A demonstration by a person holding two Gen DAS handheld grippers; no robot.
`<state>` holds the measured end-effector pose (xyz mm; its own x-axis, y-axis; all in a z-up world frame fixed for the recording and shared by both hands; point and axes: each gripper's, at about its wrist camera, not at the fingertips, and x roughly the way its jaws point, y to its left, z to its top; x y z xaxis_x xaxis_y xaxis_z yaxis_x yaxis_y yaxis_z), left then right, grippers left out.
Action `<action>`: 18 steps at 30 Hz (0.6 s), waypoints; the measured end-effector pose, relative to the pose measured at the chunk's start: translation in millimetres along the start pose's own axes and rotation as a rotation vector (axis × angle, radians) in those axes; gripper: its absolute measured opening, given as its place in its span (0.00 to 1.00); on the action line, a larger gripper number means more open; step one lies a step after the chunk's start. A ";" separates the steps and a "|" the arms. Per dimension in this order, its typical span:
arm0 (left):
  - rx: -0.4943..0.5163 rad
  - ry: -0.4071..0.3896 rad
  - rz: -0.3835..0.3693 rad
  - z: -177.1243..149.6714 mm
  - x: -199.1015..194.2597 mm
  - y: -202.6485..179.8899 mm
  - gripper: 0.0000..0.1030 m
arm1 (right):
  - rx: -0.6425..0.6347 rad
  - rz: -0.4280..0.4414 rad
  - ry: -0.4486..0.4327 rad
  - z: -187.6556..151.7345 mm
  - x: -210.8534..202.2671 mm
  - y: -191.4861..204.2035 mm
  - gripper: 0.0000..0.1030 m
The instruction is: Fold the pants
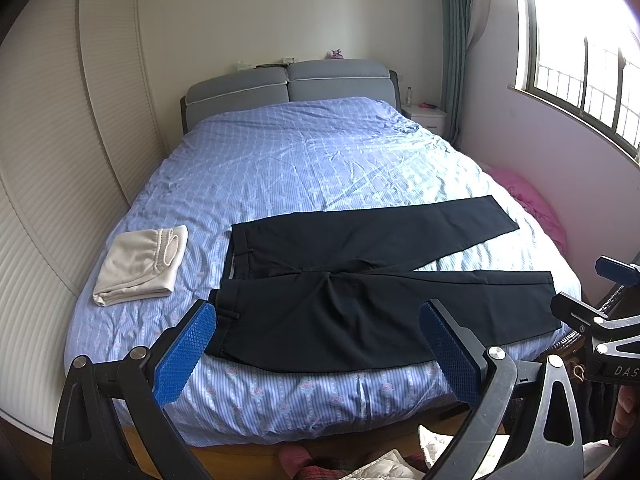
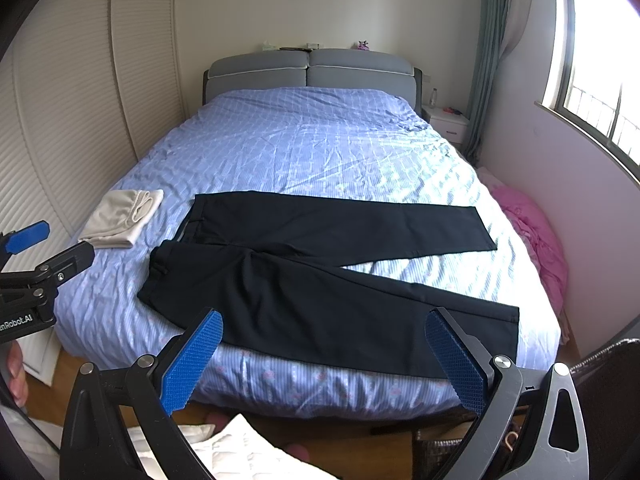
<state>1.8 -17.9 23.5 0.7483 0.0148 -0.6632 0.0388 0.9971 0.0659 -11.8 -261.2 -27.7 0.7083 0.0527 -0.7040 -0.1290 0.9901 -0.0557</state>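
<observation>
Your dark trousers [image 1: 360,280] lie flat near the foot of the bed [image 1: 304,160], long axis crosswise, waistband left, legs splayed right, your left gripper [image 1: 316,344] and right gripper [image 2: 324,352] spread wide, holding nothing.

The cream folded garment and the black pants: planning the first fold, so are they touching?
Apart. In the left wrist view a strip of blue bedsheet shows between the cream folded garment and the black pants waistband; the right wrist view shows the same gap.

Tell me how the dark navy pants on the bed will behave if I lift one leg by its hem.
The dark navy pants lie flat and thin, so they will probably drape limply. The smooth fabric may slide easily over the blue striped bedsheet.
</observation>
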 end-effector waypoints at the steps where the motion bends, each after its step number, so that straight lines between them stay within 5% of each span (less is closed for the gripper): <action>1: 0.000 0.000 -0.001 0.2 0.1 0.2 1.00 | 0.000 0.000 0.000 -0.1 0.0 0.2 1.00; 18: -0.031 0.041 0.053 -15.8 17.9 12.1 1.00 | 0.016 0.059 0.069 -7.7 27.5 6.0 1.00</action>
<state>5.2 -4.4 0.7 0.7208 0.0697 -0.6896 -0.0208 0.9967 0.0791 1.5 -254.8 -52.9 0.6501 0.1026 -0.7529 -0.1578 0.9875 -0.0018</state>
